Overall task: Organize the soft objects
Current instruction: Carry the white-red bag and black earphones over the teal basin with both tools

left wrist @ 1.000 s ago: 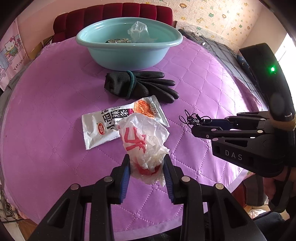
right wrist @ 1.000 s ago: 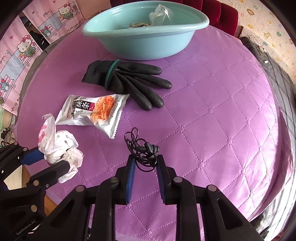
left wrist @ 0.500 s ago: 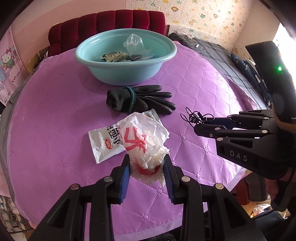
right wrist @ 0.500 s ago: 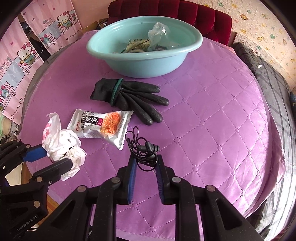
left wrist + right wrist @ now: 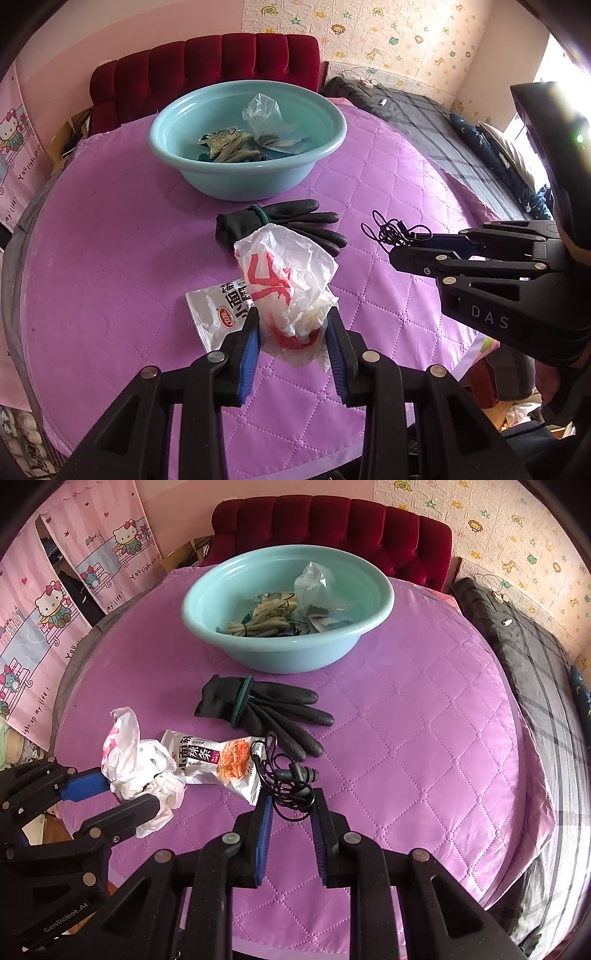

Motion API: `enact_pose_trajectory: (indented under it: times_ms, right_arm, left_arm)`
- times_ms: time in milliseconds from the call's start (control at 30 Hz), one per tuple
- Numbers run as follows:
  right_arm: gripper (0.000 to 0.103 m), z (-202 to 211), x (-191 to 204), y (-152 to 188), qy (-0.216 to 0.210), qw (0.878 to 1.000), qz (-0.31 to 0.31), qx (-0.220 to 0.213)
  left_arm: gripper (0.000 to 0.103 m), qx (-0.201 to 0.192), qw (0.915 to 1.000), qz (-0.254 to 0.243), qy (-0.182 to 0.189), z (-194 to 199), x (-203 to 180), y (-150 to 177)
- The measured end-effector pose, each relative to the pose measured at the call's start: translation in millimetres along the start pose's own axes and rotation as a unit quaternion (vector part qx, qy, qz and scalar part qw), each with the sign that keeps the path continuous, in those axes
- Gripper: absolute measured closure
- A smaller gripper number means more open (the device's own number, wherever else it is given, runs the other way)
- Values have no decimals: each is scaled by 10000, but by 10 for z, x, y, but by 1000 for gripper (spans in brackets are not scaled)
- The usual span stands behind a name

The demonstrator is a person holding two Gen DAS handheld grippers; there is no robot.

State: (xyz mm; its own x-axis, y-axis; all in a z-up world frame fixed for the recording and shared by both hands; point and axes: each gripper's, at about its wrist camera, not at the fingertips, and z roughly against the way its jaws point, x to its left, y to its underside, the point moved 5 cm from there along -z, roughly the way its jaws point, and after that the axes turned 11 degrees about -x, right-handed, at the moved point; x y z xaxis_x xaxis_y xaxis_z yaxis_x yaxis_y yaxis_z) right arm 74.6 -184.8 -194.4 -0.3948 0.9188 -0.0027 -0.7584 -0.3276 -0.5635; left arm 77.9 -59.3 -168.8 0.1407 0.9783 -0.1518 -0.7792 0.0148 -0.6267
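Both your loads have risen off the purple cover (image 5: pixel 110 258).
Left gripper (image 5: pixel 293 325) clenches the crumpled plastic bag (image 5: pixel 291 280); right gripper (image 5: pixel 291 801) pinches the black earphones (image 5: pixel 291 779).

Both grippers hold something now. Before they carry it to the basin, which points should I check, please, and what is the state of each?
1. Left gripper clamps bag: ok.
2. Right gripper clamps earphones: ok.
3. Earphone cable free of snack packet: cannot tell.
4. Basin has room: ok.
5. Gloves lie under the path, low: ok.
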Motion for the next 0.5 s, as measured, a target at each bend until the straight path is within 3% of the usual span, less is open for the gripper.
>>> enact_pose_trajectory:
  times_ms: [500]
  right_arm:
    - [82,176,-14,-438,52,9996,-17,-274]
  left_arm:
    - [66,-293,9994,-157,100,99,68,-462]
